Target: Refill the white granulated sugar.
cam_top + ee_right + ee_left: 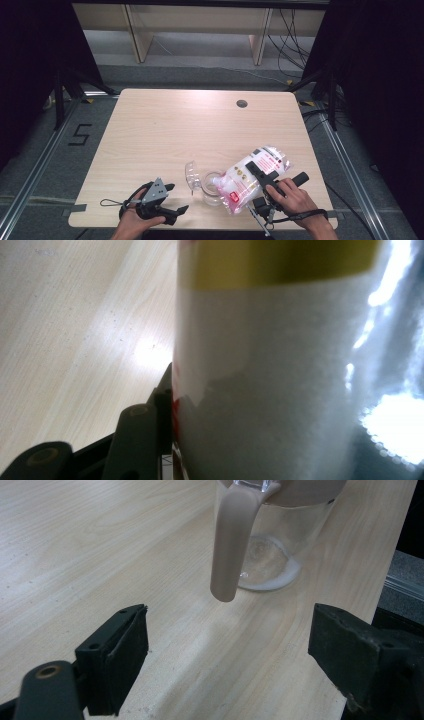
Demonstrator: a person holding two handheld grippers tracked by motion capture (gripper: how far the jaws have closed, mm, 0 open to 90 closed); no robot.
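A clear plastic bag of white granules (252, 175) with red print lies tilted, its lower end over the mouth of a clear glass jug (212, 194) near the table's front edge. My right gripper (252, 169) is shut on the bag, one black jaw lying across its top. In the right gripper view the bag (280, 390) is right up close, and one of the fingers (145, 435) presses its side. My left gripper (179, 197) stands open left of the jug, holding nothing. The left gripper view shows the jug (270, 545) and its taupe handle (230, 545) ahead of the open left gripper (227, 645), apart from it.
The jug's clear lid (191, 172) stands flipped up on its left side. A little white powder lies in the jug's bottom. The wooden table (175, 125) has a round cable hole (242, 103) at the back right. Dark curtains flank the table.
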